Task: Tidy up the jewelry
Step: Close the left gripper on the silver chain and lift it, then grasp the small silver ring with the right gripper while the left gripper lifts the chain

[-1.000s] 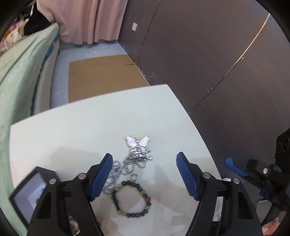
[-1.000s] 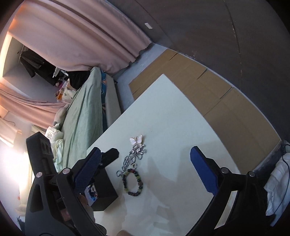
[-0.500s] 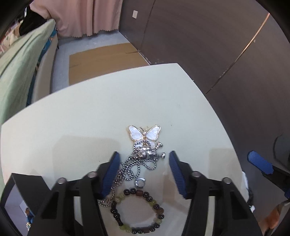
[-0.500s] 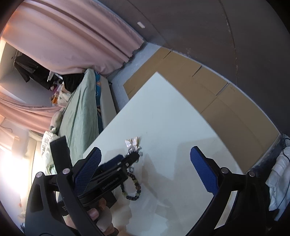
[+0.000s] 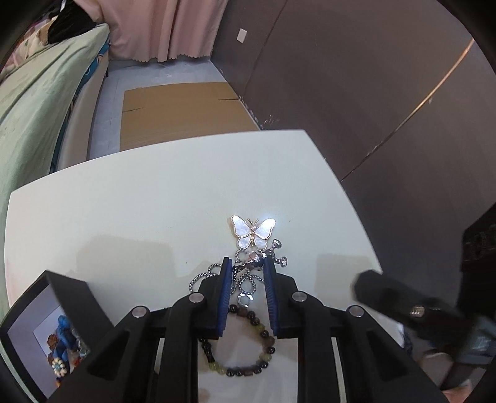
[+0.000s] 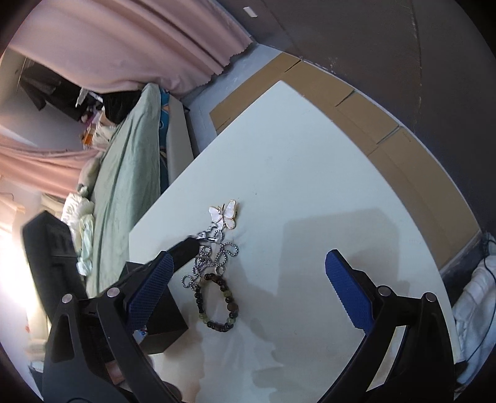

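White surface (image 5: 130, 223) beside bed. Left tool (image 5: 247, 263) has just been narrowing on the chain (image 5: 245, 280) below butterfly pendant (image 5: 253, 232); contact uncertain. Right tool (image 6: 248, 272) wide, empty. Lift slowly; chain overlaps bead bracelet (image 5: 238, 341).

A butterfly pendant (image 5: 253, 232) tops a tangled silver chain (image 5: 245, 279) (loosely looped); a beaded bracelet (image 5: 238, 350) lies just beside.

Pale table, silver and pearl on top

Cream-white table (image 5: 124, 223); butterfly pendant (image 5: 253, 232), pearly white edged in gold; silver ball chain (image 5: 248, 279); bead bracelet (image 5: 245, 356) in black, brown and olive green; pink curtain (image 5: 161, 28); green bedcover (image 5: 34, 108); brown cardboard (image 5: 183, 114).
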A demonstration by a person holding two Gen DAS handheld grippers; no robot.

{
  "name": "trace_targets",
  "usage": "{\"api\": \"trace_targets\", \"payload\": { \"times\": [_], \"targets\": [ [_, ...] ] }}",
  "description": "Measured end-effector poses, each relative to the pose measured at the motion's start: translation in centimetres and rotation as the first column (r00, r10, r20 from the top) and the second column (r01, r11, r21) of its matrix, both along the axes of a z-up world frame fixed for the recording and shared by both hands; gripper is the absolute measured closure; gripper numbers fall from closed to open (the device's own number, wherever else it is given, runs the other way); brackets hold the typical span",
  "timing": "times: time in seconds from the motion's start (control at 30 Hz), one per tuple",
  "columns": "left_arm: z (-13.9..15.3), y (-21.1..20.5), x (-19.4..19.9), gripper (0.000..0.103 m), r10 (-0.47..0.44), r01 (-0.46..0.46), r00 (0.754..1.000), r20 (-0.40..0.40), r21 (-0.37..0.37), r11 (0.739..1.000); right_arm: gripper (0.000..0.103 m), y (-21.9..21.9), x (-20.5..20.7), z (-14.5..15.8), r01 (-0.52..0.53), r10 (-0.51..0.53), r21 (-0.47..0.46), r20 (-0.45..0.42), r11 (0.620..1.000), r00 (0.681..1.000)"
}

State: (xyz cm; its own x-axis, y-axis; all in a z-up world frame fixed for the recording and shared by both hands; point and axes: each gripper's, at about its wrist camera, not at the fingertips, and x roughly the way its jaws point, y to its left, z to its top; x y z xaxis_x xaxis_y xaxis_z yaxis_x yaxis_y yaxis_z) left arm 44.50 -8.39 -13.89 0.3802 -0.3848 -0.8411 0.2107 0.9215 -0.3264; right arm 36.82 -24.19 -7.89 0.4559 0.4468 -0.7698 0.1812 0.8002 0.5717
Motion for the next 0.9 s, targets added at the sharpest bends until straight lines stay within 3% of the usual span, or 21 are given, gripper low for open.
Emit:
{"api": "trace_targets", "payload": {
  "times": [0.3, 0.5, 0.7, 0.9],
  "targets": [
    [3.2, 3.7, -0.7, 0.085, 0.059, -0.054, 0.997, 0.047, -0.092, 0.994, 0.005, 1.3, 0.7, -0.1, -0.028, 0.028, -0.045, 0.011, 0.999, 1.0],
    [5.0, 6.1, -1.0, 0.085, 0.107, -0.096, 0.991, 0.081, -0.127, 0.987, 0.007, 3.4, 1.0, -0.4, -0.09, 0.092, -0.123, 0.017, 0.988, 0.996],
    [6.8, 8.2, -1.6, 0.085, 0.151, -0.13, 0.982, 0.115, -0.17, 0.977, 0.045, 5.6, 1.3, -1.3, -0.157, 0.159, -0.175, -0.004, 0.972, 0.987],
    [8.0, 9.7, -2.0, 0.085, 0.174, -0.144, 0.975, 0.139, -0.202, 0.969, 0.064, 7.4, 1.3, -1.8, -0.205, 0.204, -0.199, -0.025, 0.958, 0.979]
  ]
}}
